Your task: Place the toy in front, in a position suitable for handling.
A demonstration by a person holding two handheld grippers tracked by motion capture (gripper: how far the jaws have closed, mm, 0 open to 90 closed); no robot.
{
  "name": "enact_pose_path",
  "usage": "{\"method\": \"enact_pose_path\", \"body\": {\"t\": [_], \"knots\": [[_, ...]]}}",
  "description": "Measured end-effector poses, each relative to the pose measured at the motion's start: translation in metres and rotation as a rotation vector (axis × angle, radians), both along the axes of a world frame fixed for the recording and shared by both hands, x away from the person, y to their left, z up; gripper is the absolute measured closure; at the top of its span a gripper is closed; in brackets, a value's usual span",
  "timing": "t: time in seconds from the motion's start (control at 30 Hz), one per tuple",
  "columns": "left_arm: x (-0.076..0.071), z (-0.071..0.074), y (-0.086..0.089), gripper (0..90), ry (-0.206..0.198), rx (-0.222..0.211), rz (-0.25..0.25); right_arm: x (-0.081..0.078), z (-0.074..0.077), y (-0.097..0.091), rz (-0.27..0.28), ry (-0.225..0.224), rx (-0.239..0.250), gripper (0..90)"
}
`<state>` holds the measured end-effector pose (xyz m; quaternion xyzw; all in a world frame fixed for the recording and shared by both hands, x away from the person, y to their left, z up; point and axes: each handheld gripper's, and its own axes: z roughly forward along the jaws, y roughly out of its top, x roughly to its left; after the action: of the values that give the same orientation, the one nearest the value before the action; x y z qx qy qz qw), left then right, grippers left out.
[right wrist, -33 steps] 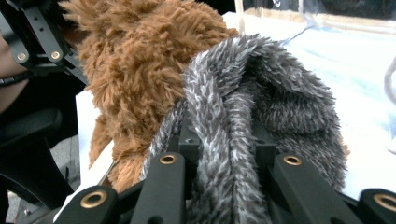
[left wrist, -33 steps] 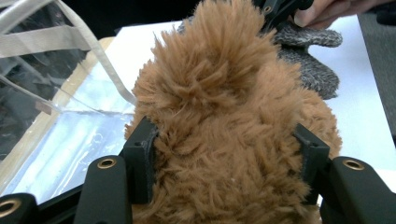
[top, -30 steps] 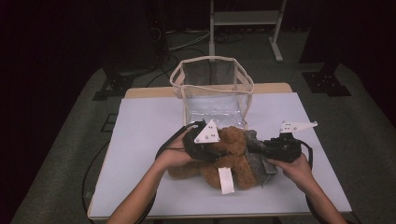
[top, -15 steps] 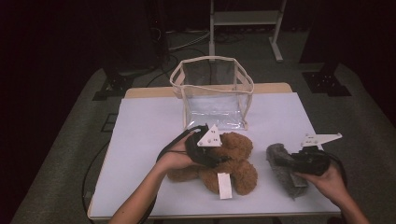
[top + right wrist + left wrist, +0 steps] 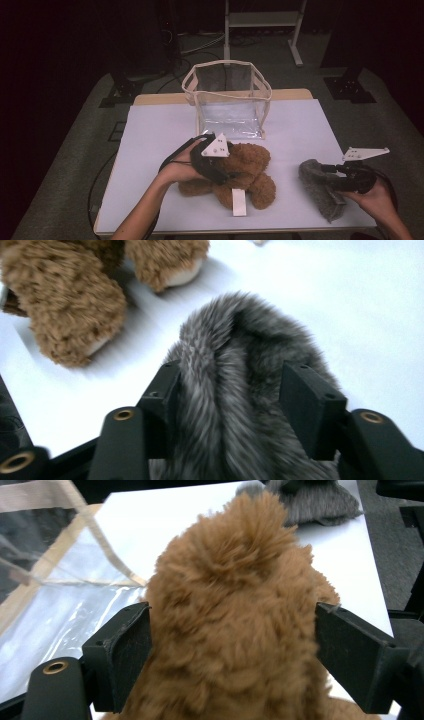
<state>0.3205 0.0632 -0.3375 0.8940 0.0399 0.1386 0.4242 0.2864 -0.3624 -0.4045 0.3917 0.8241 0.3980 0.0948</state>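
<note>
lower centre, the left gripper point(image 5: 220, 167) straddles a brown bear point(image 5: 250, 172), and lower right the right gripper point(image 5: 345, 180) straddles grey fur point(image 5: 317, 187), both jaws just loosening to release.

Teddy bear point(image 5: 245, 170) left of fur piece point(image 5: 317, 187)

No readable text anywhere; the white tag point(image 5: 239, 202) on the teddy bear point(image 5: 245, 170) looks blank

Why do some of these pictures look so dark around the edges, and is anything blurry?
High view: the white table is lit and the room around it falls into darkness. Left gripper view: the brown plush bear is too close, so soft. Right gripper view: the grey furry piece and bear look smeared.
</note>
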Motion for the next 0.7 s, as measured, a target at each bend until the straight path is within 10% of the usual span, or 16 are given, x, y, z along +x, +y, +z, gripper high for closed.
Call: {"method": "enact_pose_path", "body": {"t": [0.43, 0.7], "knots": [[-0.005, -0.003, 0.050, 9.1, 0.005, -0.036, 0.060, 0.008, 0.038, 0.067, 0.248, -0.113, 0.158, 28.4], [-0.005, -0.016, 0.085, 9.0, 0.024, -0.037, 0.104, 0.026, 0.055, 0.119, 0.379, -0.161, 0.174, 25.7]]}}
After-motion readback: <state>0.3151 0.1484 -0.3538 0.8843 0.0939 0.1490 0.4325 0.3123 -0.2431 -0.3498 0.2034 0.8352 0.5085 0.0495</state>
